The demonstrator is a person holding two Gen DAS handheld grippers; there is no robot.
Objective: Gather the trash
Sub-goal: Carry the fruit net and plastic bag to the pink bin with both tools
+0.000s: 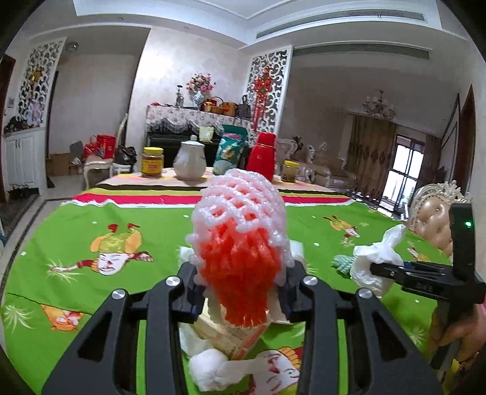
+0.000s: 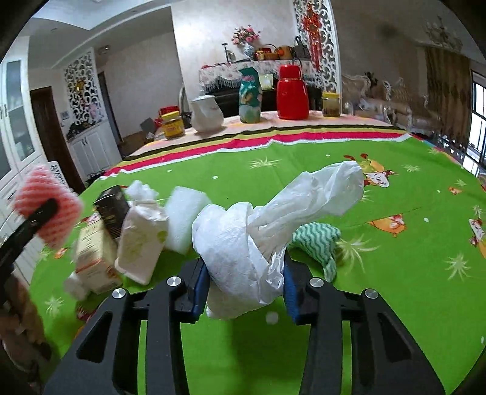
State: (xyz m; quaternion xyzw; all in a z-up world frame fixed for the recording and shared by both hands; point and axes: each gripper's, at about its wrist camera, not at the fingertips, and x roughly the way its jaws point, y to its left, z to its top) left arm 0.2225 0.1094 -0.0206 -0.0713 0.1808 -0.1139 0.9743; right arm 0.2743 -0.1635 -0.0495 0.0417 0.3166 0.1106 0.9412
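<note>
Pale, faintly patterned walls (image 1: 170, 73) rise to a white stepped ceiling (image 1: 188, 7) with long air vents (image 1: 340, 21). White fretwork screens (image 1: 270, 88) flank the far wall, the right one hung with a red knot ornament (image 1: 262, 88). Against that wall stands a dark piano (image 1: 173, 141) under a fringed floral cover, bearing a vase of pink flowers (image 1: 200, 88). At far right, brown patterned curtains (image 1: 372, 145) frame a bright window (image 1: 404, 179), beside ornate pale sofas (image 1: 322, 161) and a chandelier (image 1: 378, 106). White cabinets (image 1: 21, 158) line the left wall. A carved chair (image 1: 437, 209) stands near right.
</note>
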